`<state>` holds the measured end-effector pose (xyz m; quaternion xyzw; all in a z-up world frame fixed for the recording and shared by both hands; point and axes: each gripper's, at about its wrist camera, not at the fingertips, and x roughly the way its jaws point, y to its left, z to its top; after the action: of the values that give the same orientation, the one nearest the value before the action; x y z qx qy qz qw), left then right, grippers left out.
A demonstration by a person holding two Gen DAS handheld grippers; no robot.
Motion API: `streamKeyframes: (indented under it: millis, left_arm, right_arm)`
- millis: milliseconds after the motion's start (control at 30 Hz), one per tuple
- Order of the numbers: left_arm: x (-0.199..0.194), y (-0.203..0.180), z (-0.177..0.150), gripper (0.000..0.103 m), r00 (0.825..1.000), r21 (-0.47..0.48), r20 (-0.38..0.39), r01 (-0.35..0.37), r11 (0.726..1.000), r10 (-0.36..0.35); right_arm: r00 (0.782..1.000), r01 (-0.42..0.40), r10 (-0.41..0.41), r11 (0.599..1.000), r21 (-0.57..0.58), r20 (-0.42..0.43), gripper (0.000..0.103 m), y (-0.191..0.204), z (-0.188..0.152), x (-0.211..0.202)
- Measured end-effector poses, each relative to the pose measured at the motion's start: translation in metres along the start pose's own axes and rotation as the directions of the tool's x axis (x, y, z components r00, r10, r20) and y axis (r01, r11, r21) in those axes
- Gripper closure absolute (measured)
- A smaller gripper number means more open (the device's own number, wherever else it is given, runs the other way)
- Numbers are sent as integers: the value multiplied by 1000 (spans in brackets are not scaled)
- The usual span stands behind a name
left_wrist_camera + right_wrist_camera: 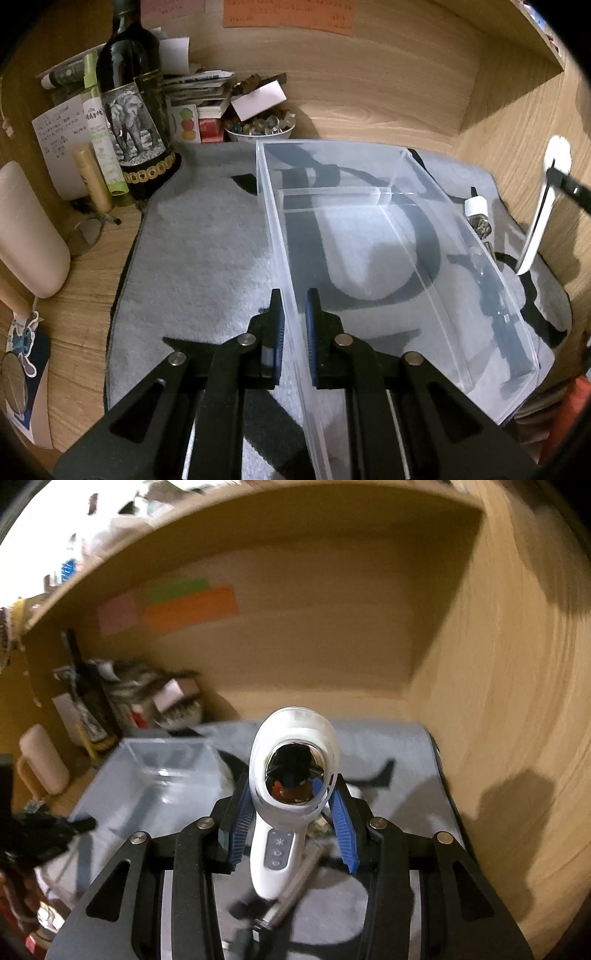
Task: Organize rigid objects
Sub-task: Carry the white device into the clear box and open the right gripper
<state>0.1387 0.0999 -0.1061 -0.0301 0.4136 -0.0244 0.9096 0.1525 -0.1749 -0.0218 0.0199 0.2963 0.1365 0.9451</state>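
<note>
On the grey mat (pixel 207 236) covering the wooden worktop (pixel 388 92), the left claw (pixel 294 332) pinched the near wall of the clear rectangular plastic bin (pixel 369 240), steadying it. Right claw (pixel 291 827) gripped a white handheld device with a mirrored round head (pixel 291 771), raised above the mat. Bin looked empty; nothing sorted yet. A white-capped small bottle (pixel 477 208) and dark items lay beside it, waiting.
</note>
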Motion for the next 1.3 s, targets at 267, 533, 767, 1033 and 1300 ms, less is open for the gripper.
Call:
streamKeyframes:
  millis: [267, 533, 767, 1033, 1300]
  left_arm:
    - [-3, 0, 0, 92, 1000, -3, 14, 3, 1000, -3]
    - [-4, 1, -3, 92, 1000, -2, 20, 13, 1000, -13]
    - [-4, 1, -5, 92, 999, 0, 26, 18, 1000, -18]
    - [-5, 2, -5, 92, 999, -1, 29, 31, 1000, -31]
    - [-4, 2, -5, 92, 999, 4, 33, 38, 999, -38]
  right_arm:
    - [994, -65, 70, 996, -68, 80, 66, 38, 23, -17]
    - [985, -149, 159, 980, -134, 70, 66, 76, 27, -11]
    - [983, -185, 182, 962, -200, -31, 66, 111, 13, 14]
    - [975, -184, 144, 950, -253, -166, 66, 137, -6, 54]
    - [953, -194, 112, 938, -287, -281, 65, 144, -16, 80]
